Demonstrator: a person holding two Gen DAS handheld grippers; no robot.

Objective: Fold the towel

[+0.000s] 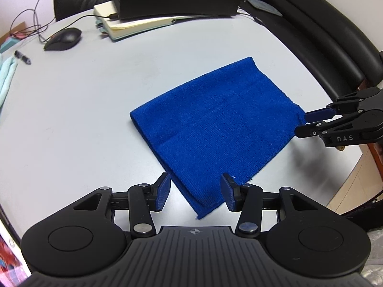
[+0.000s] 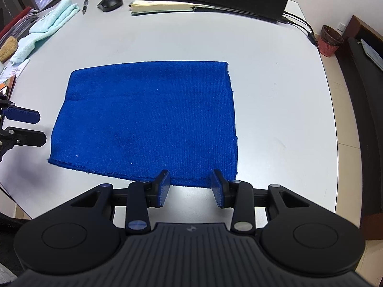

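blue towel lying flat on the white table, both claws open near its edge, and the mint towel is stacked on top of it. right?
Not quite. The mint towel isn't on the blue towel; the right wrist view shows it lying apart, at the table's far left edge. The rest holds: left claw and right claw are open.

Towel [image 2: 146, 119] flat on table [image 2: 275, 95]; mouse [image 2: 110, 2], notebook [image 2: 162, 6] behind it; cloth [image 2: 47, 26] far left

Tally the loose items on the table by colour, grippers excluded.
Blue: 1, the blue towel
Light aqua: 1, the aqua towel
Black: 2, the mouse and the pen
Cream: 1, the notebook
Total: 5
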